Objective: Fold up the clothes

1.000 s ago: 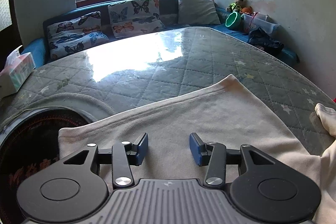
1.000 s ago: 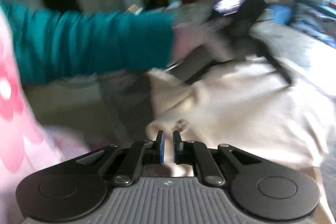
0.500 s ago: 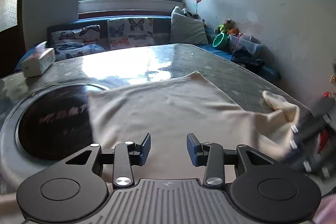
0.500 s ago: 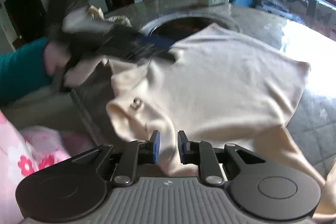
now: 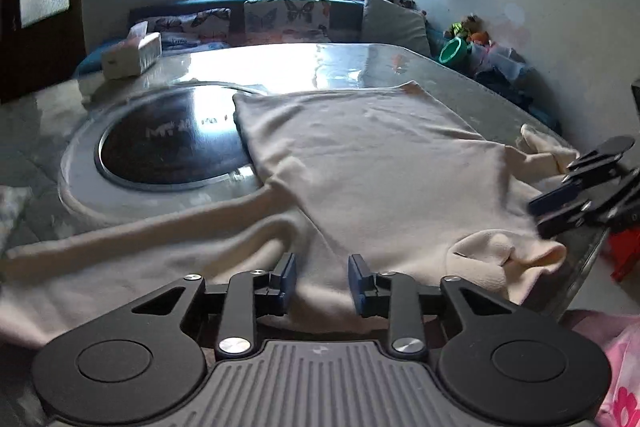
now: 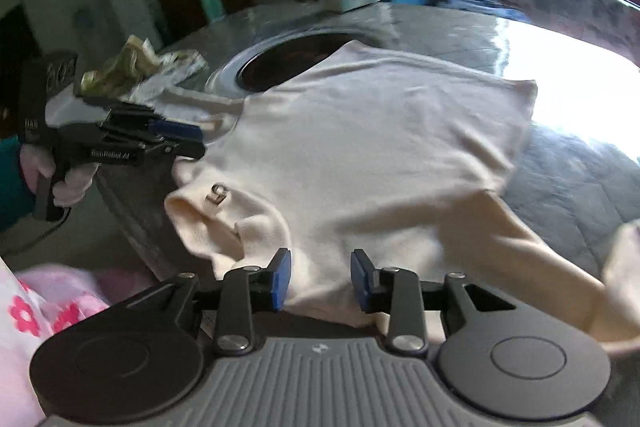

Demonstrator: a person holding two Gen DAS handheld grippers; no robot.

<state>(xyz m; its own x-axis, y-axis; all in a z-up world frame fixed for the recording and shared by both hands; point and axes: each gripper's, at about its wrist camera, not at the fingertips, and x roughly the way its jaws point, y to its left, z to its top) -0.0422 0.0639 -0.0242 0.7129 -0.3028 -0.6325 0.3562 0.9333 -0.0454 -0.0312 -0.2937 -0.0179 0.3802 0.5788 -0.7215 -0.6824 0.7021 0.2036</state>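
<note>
While spread flat: cream sweater (image 6: 360,155), rumpled collar; left claw (image 5: 322,277), right claw (image 6: 318,279) agape.

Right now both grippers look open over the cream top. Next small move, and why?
Probably ease the left gripper down and shut it on the shoulder fabric of the cream top. Its jaws stand open with the cloth between the pads but ungripped. The top lies flat on the table with a sleeve stretched out to the left. The right gripper is open too, near the collar, so nothing is held yet.
</note>
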